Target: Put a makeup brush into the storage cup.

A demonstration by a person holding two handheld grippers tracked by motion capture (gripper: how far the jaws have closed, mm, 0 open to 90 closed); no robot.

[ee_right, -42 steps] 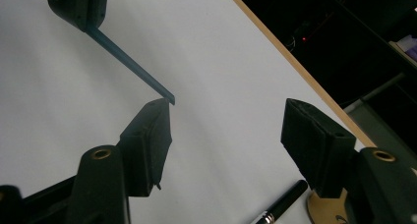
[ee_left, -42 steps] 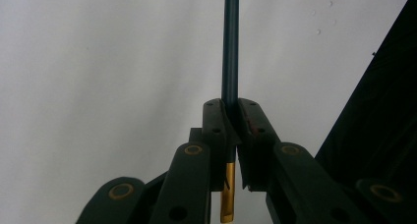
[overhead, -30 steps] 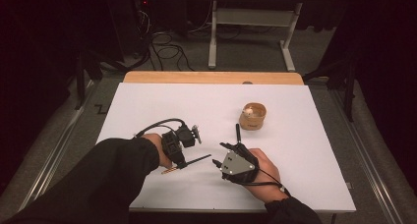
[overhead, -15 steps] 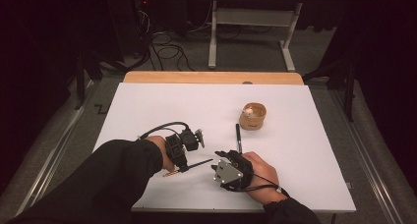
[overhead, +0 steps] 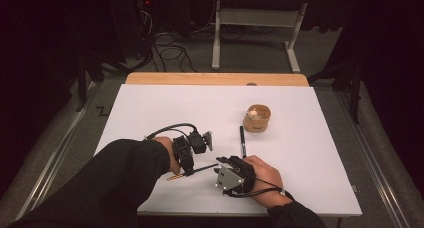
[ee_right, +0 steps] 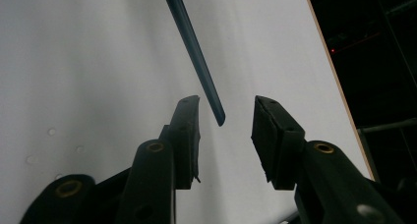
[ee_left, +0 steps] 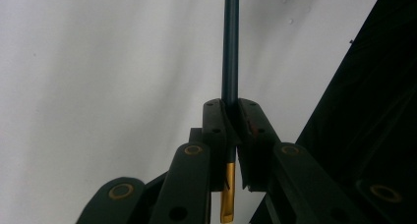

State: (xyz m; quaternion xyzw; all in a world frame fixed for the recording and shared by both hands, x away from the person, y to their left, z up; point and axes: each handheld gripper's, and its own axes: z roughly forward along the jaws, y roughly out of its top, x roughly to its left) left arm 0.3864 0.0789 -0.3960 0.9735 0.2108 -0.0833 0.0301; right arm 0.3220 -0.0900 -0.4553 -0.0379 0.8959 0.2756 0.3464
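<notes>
Two grippers work near the lower middle of the high view; the left gripper (overhead: 189, 160) is clamped tight on a thin dark rod (ee_left: 229, 52), its pads pressed against the shaft on both sides; in the left gripper view the rod runs straight up from between the jaws to the top edge of the frame, and its gold-coloured end (ee_left: 228, 194) pokes out below the pads. The right gripper (ee_right: 226, 118) has just been closing its jaws, yet they stand apart with a clear gap; the rod's free tip hangs in that gap at jaw-tip level, touching neither pad, the shaft slanting off toward the upper left of that frame. A dark pen (overhead: 242, 140) lies on the white surface (overhead: 150, 108) just above the right gripper; a small wooden cup (overhead: 257, 118) stands farther up and right.
</notes>
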